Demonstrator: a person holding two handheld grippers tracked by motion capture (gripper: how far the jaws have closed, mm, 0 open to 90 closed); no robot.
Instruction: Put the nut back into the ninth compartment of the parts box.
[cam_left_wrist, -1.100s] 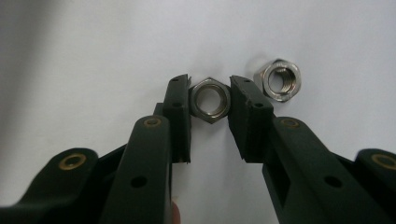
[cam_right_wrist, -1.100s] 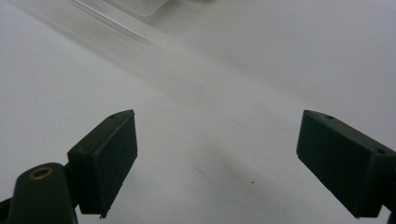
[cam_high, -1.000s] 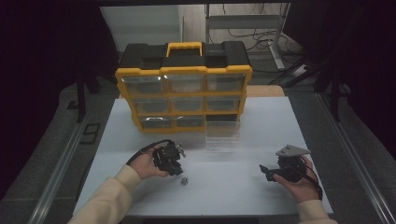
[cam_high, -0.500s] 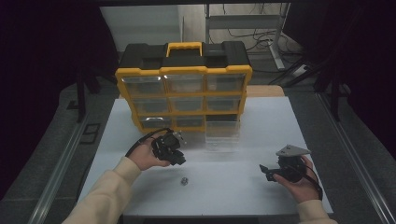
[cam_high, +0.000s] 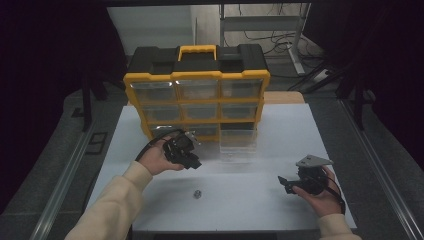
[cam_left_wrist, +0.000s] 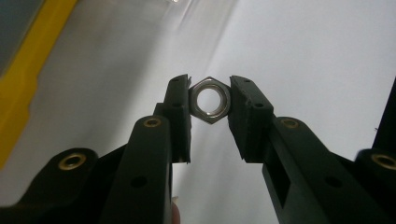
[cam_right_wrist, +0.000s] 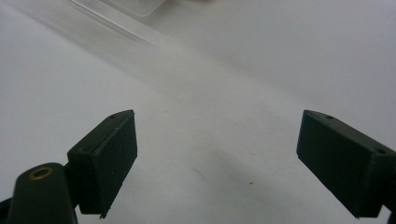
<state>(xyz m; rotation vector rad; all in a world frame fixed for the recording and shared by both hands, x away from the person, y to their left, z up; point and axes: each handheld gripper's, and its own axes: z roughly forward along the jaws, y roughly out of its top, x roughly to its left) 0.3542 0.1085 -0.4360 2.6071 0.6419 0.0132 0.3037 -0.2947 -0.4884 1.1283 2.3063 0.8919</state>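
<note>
- Across the white desk (cam_high: 280, 130), a black-and-yellow drawer organizer (cam_high: 197, 90) stands at the far edge, one clear drawer (cam_high: 238, 145) pulled out onto the desk before it.
- Left tongs (cam_high: 192, 162), raised just beside the clear drawer, are clamped on a steel hex nut (cam_left_wrist: 211, 100), pinched across its flats.
- Right tongs (cam_high: 283, 182) rest near the desk's right front, spread wide with nothing between.
- A second small nut (cam_high: 197, 193) lies loose near the front edge.
</note>
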